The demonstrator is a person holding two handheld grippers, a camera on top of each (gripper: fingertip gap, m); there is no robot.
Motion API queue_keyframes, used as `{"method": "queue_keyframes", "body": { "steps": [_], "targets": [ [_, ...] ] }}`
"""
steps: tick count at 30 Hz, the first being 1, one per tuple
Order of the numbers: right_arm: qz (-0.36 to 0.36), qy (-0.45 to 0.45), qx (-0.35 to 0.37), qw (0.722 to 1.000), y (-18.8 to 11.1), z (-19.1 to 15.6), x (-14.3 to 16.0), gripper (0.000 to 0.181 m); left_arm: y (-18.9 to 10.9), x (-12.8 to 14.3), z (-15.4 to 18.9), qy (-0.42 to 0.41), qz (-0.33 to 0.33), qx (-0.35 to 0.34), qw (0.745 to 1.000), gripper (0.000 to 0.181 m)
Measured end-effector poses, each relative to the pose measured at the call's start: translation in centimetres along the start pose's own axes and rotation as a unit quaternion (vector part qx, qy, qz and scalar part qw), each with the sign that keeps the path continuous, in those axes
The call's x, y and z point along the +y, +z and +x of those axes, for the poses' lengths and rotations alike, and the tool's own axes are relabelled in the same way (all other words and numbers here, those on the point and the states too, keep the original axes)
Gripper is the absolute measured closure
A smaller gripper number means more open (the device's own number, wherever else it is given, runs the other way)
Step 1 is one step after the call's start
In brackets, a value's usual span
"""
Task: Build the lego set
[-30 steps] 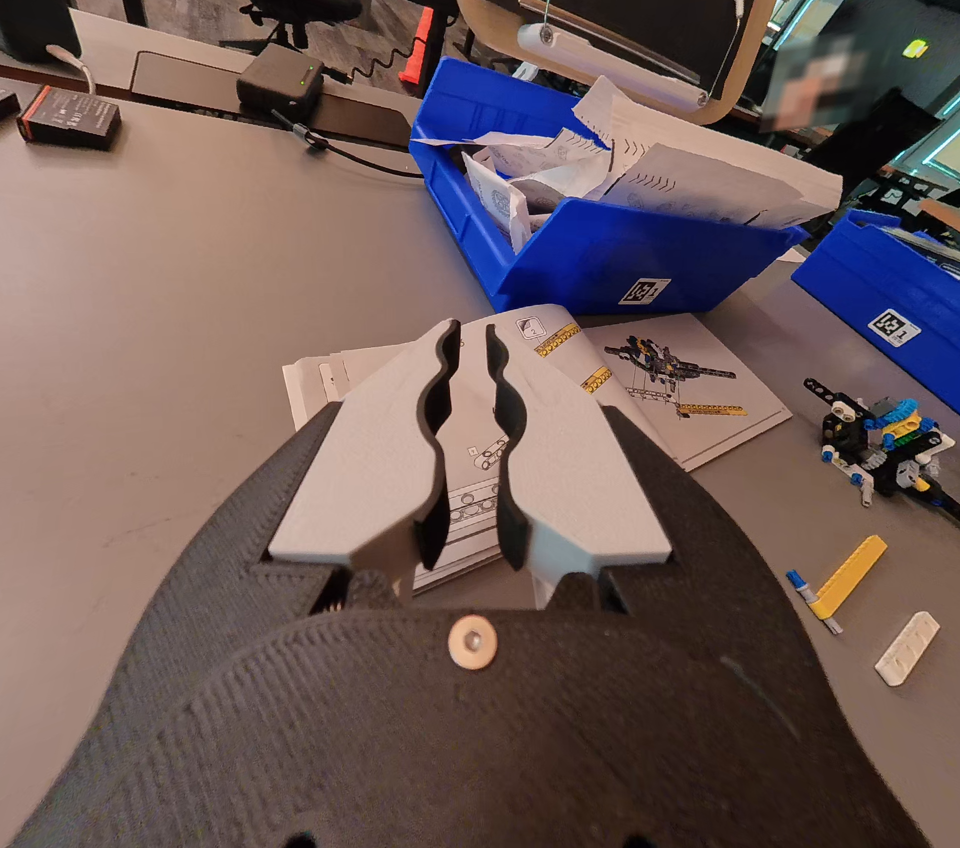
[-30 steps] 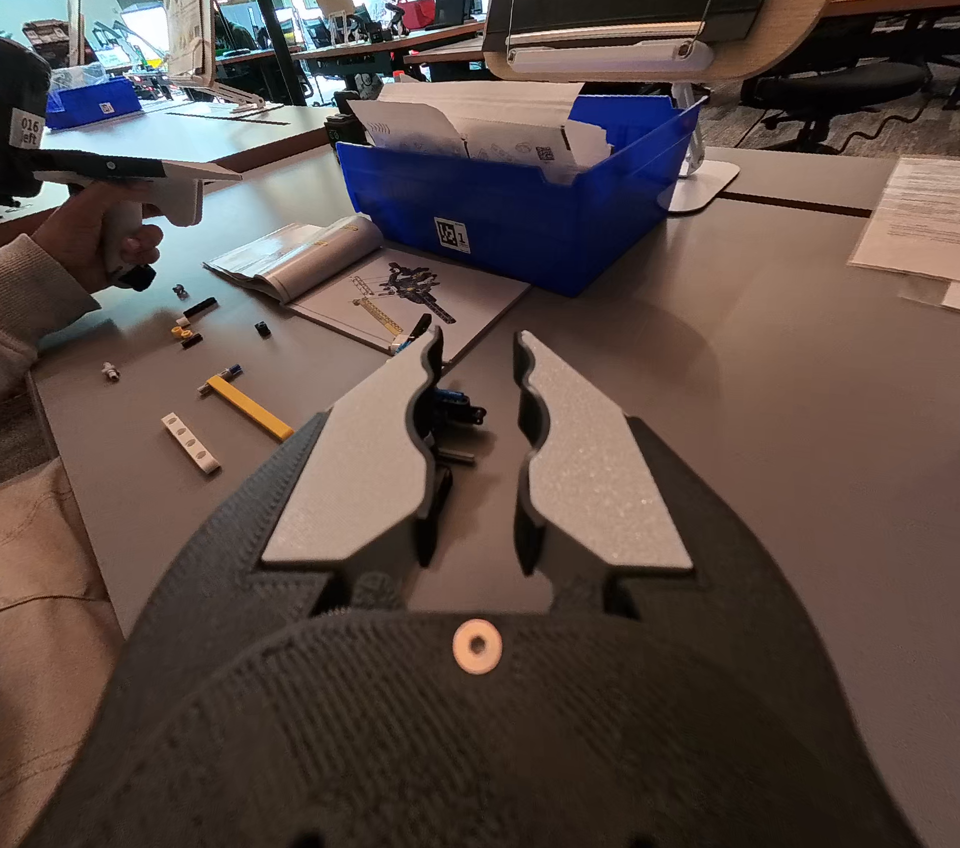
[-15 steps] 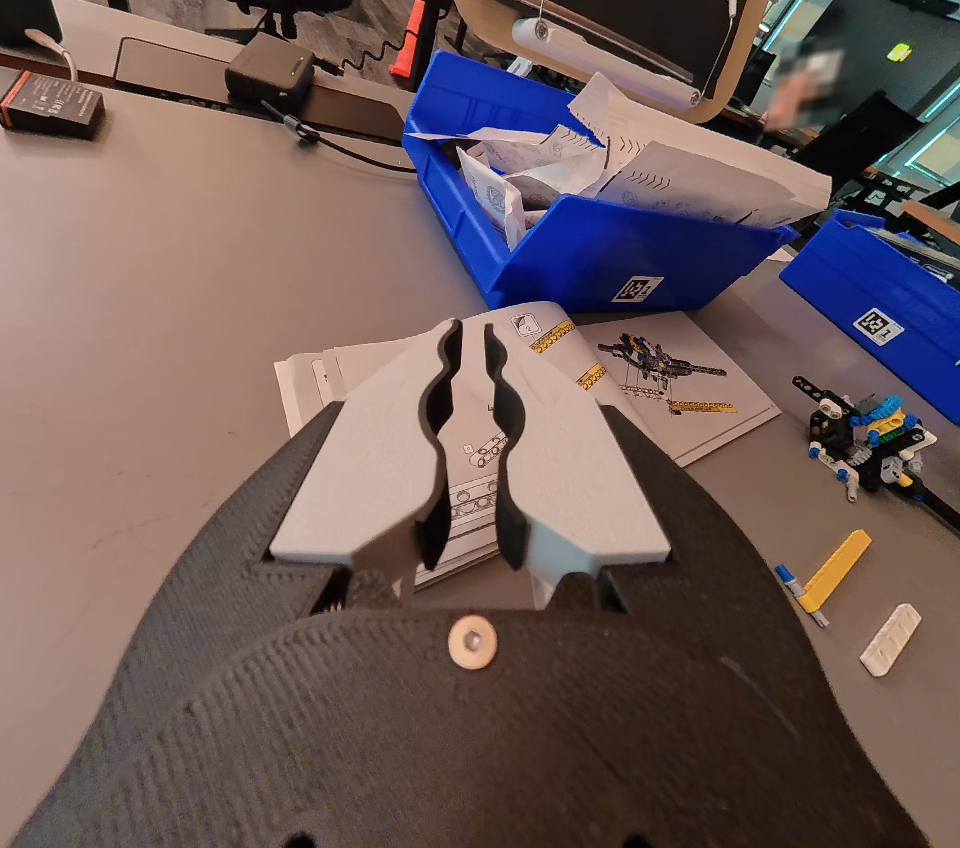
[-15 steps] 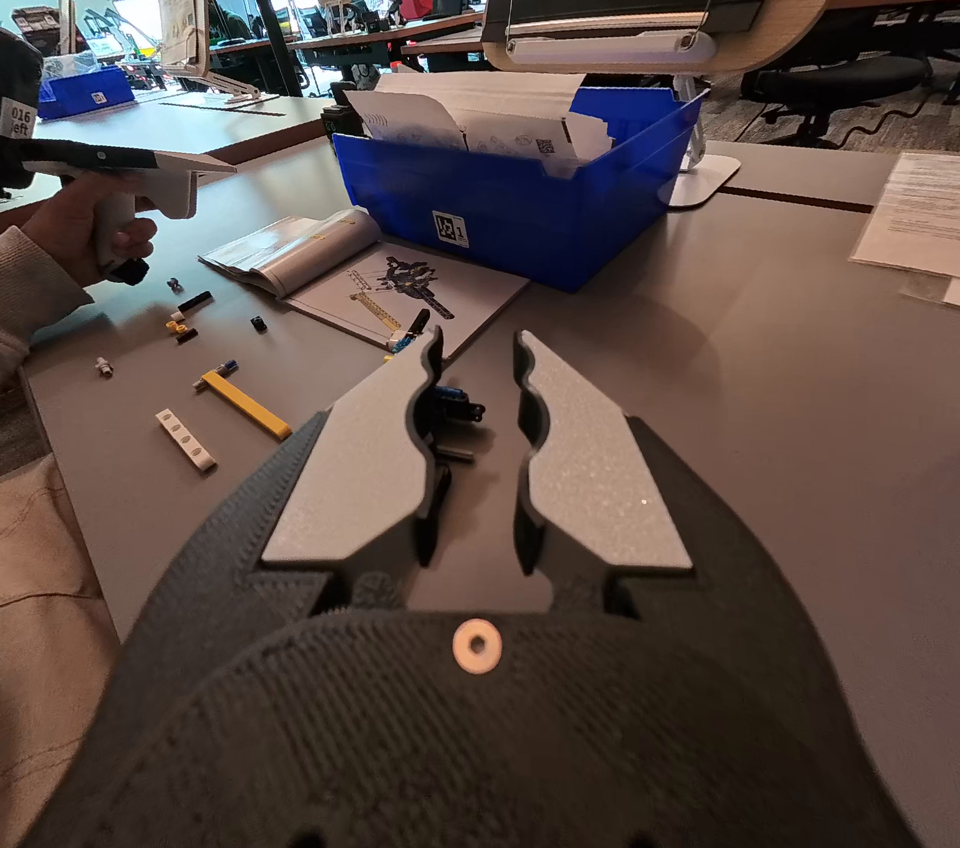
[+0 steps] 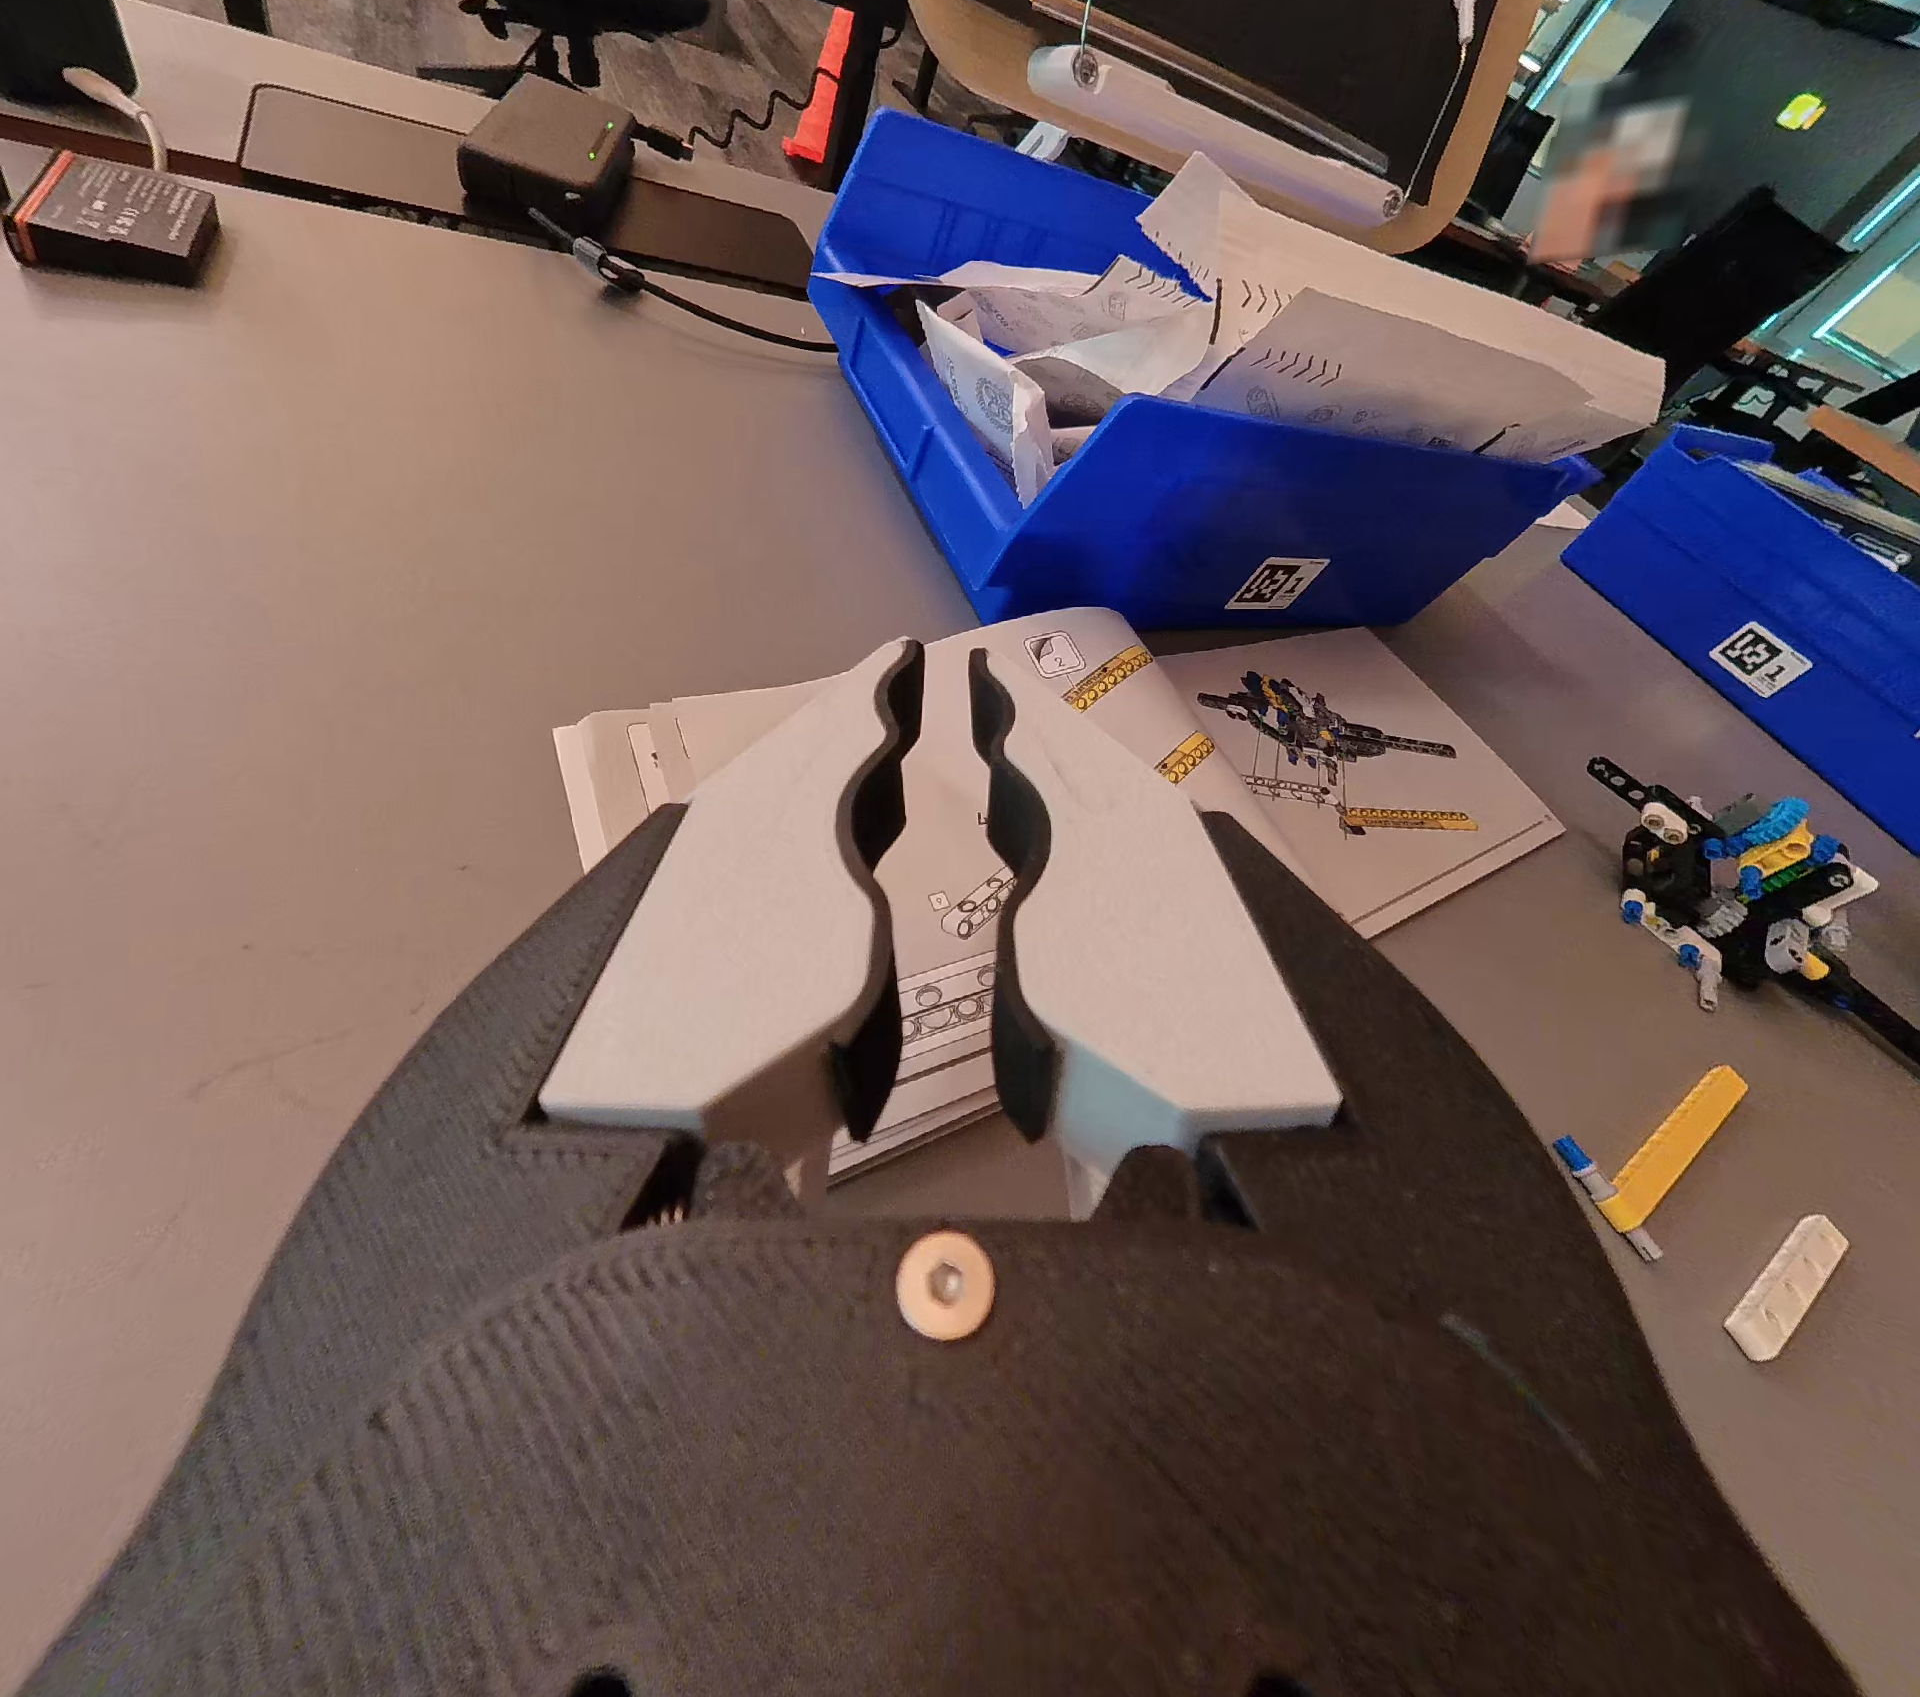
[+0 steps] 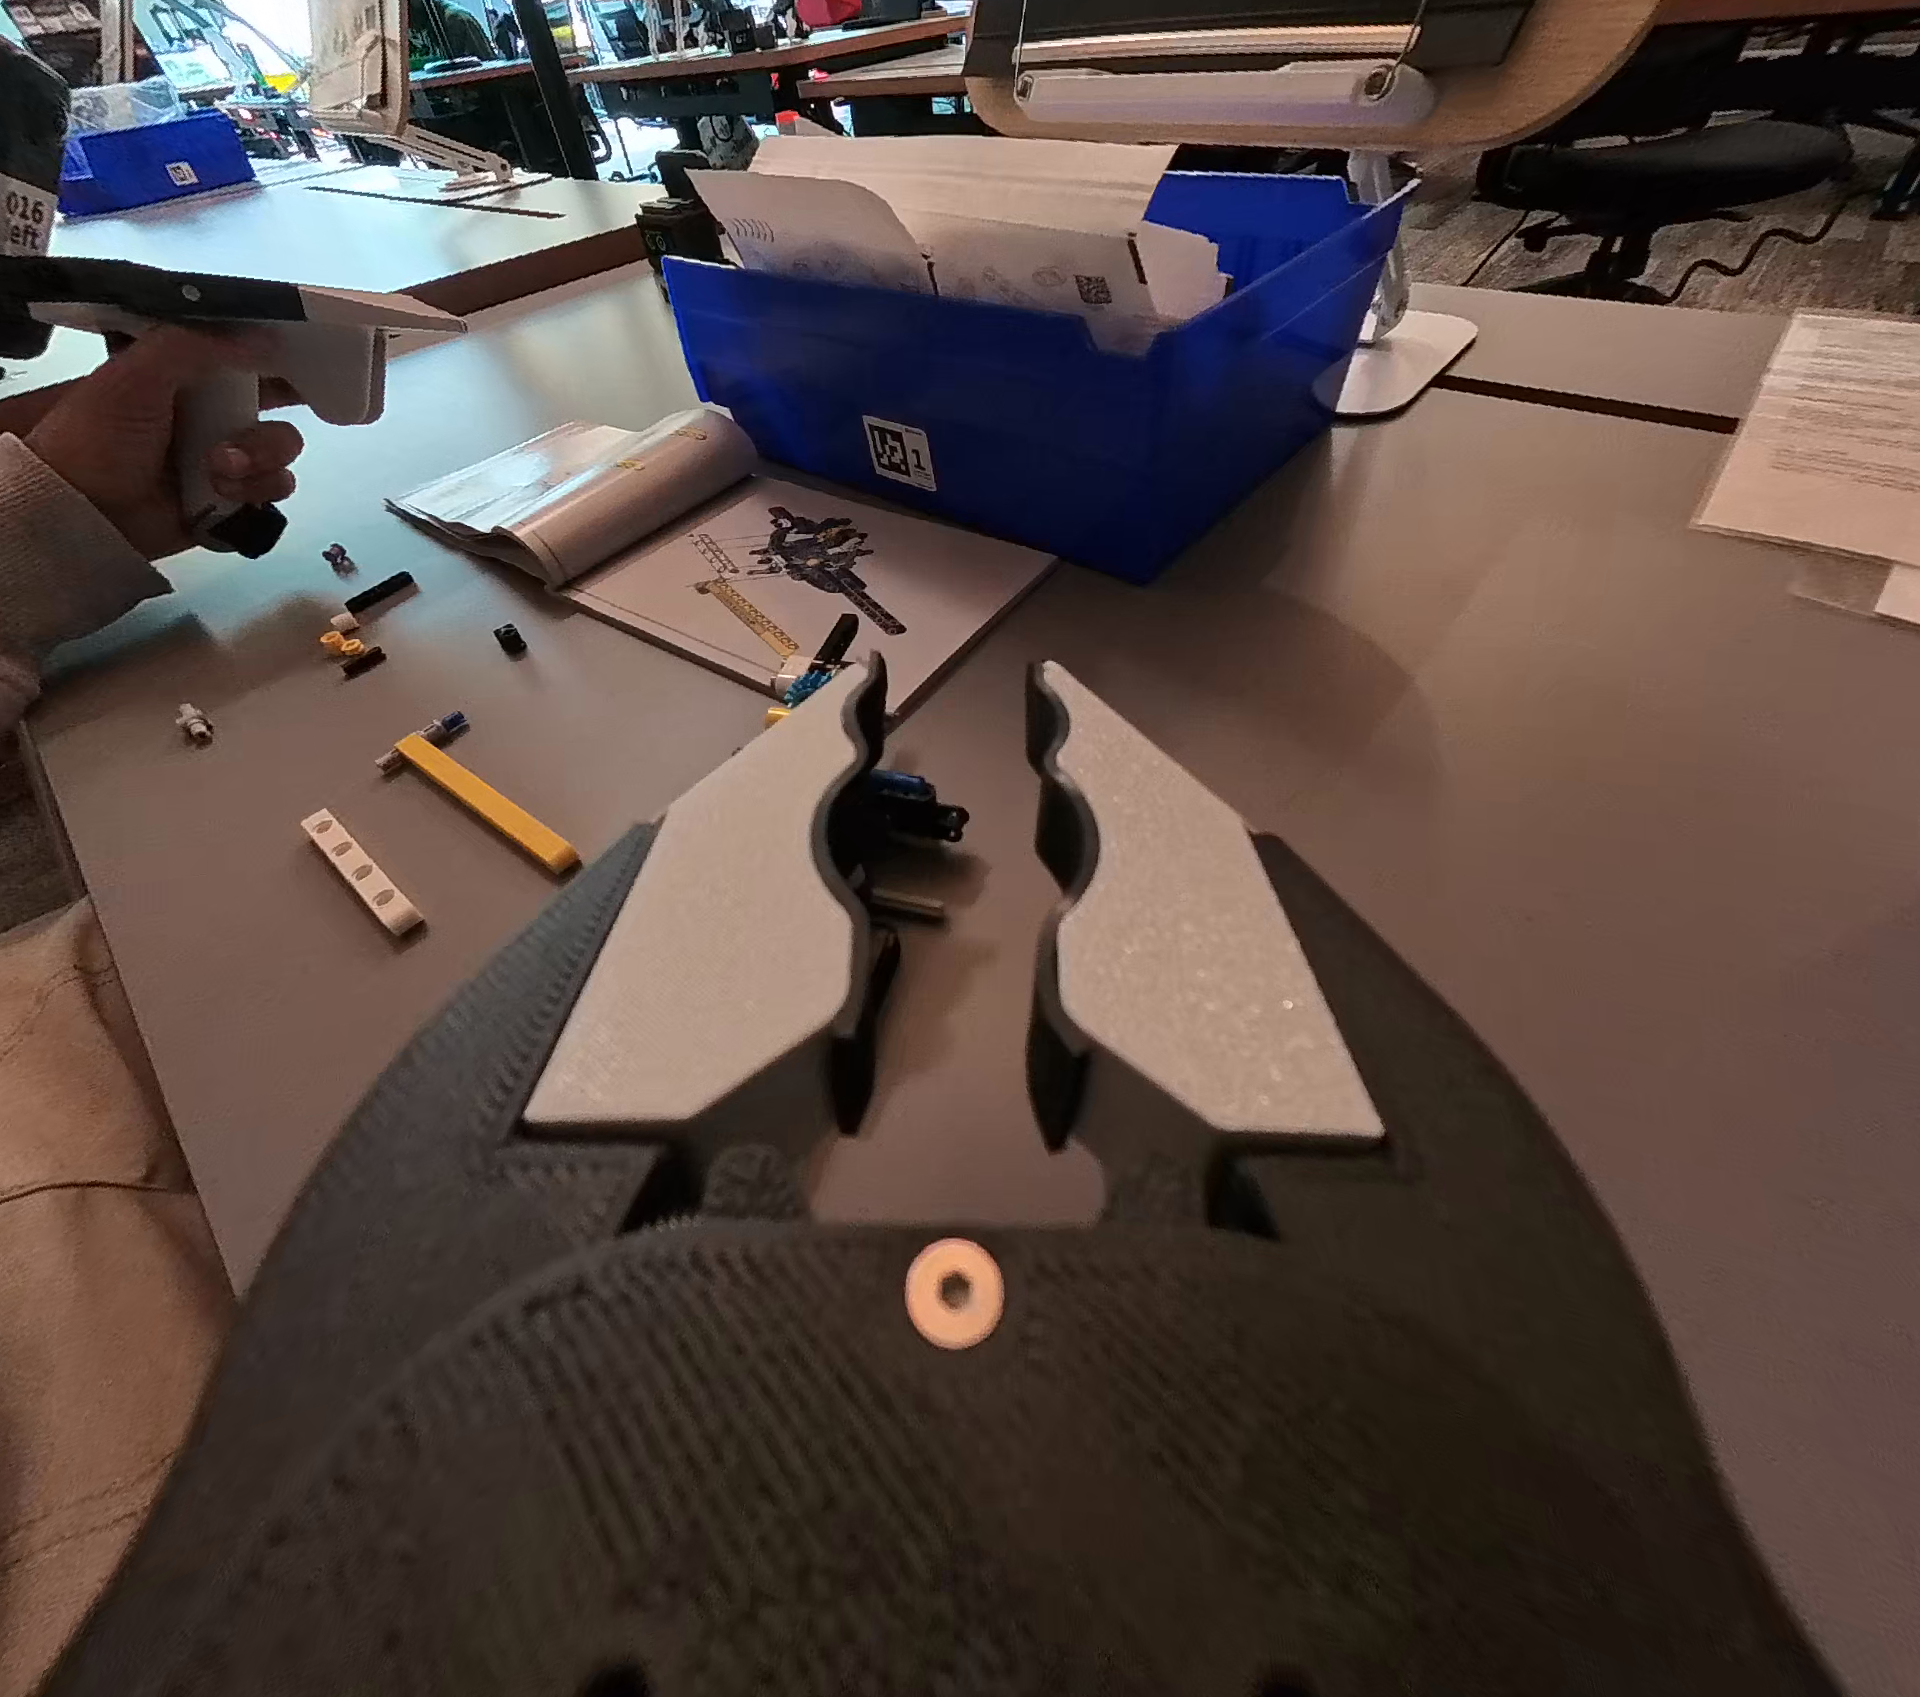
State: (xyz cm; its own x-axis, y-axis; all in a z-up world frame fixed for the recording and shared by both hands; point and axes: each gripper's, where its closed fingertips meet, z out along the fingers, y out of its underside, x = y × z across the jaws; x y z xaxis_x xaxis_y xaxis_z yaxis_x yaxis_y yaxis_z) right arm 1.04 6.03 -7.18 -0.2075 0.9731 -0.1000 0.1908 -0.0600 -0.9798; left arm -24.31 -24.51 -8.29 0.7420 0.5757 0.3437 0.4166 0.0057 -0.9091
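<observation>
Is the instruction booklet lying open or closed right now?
Open. The instruction booklet lies flat on the table before the blue bin, a crane diagram page showing and its other pages curled back.

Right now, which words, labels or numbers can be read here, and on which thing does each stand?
I do not quote writing; these things bear it:
Blue bin: white sticker with a black square code.
Second blue bin: a similar sticker.
Instruction booklet: small printed step marks.
Black box, far left: tiny print, unreadable.
Left gripper: white tag.
Paper sheet: blurred print.
</observation>
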Motion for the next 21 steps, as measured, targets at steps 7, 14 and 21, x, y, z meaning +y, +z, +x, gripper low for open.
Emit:
{"method": "queue_keyframes", "body": {
  "steps": [7, 14, 21],
  "targets": [
    [0.002, -0.001, 0.001, 1.000, 0.0, 0.0, -0.1, 0.156, 0.0, 0.0, 0.0, -0.001, 0.000, 0.000, 1.000, 0.174],
    [-0.009, -0.015, 0.008, 1.000, 0.1, -0.1, 0.2, 0.157, 0.0, 0.0, 0.0, -0.001, 0.000, 0.000, 1.000, 0.174],
    [0.034, -0.064, 0.048, 0.996, -1.3, -1.0, -3.2, 0.152, -0.1, -0.1, -0.1, -0.004, 0.005, -0.001, 1.000, 0.174]
  ]
}}
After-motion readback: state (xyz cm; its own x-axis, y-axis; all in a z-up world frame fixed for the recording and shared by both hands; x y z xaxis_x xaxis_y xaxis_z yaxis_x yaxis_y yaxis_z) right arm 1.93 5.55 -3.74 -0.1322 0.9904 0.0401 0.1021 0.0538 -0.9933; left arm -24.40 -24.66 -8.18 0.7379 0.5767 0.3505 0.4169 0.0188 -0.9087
